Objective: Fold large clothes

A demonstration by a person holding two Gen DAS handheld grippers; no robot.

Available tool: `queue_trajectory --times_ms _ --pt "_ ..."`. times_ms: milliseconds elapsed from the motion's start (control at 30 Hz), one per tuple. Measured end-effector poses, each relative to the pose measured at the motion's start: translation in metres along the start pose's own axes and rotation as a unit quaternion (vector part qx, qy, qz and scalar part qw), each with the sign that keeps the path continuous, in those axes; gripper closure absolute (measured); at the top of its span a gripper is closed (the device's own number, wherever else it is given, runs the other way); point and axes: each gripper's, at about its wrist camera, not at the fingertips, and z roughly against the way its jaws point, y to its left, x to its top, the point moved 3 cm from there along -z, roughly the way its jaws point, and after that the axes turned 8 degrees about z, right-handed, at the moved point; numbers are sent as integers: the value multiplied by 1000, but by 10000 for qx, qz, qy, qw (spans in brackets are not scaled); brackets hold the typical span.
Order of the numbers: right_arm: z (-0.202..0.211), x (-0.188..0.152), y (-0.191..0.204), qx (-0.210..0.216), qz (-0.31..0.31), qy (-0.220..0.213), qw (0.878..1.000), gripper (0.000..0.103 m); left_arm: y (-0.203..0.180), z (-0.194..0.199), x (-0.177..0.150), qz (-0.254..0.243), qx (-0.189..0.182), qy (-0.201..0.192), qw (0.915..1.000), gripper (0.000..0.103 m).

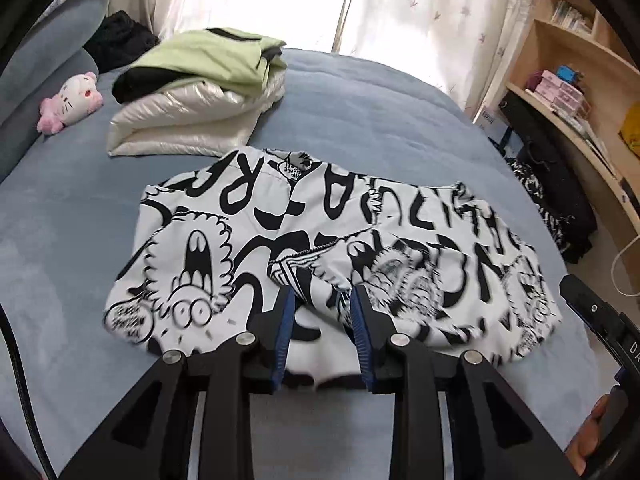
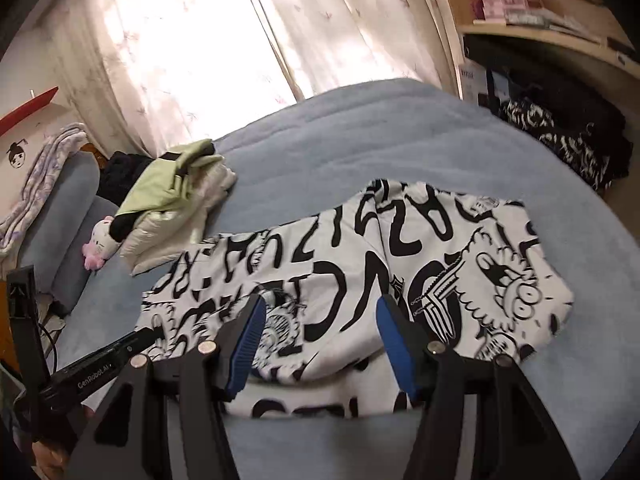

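Because the left gripper [image 1: 322, 300] and right gripper [image 2: 320, 312] both hover with jaws apart, gripping nothing, above the folded printed garment [image 1: 332, 240] on the blue bed [image 1: 360, 112], a low pass could likely snag and undo the fold.

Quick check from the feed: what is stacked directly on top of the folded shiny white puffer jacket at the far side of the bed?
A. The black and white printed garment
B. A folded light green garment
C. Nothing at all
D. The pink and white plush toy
B: a folded light green garment lies on the white puffer jacket, while the plush toy sits apart on the bed and the printed garment lies nearer the grippers.
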Motion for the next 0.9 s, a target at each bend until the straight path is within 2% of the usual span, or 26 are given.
queue_trajectory --times_ms 300,633,767,900 --pt "66 -13 21 84 133 -159 9997 45 4 68 -19 -74 -110 -207 9997 72" --pt "118 -29 49 297 576 -174 9977 45 7 107 -42 -120 -224 -337 9991 71" --pt "143 -30 59 387 807 -297 9955 45 7 120 -46 -103 -313 -468 9984 63" --pt "158 -32 66 438 919 -459 9937 42 7 125 -49 -144 -370 -515 9979 63"
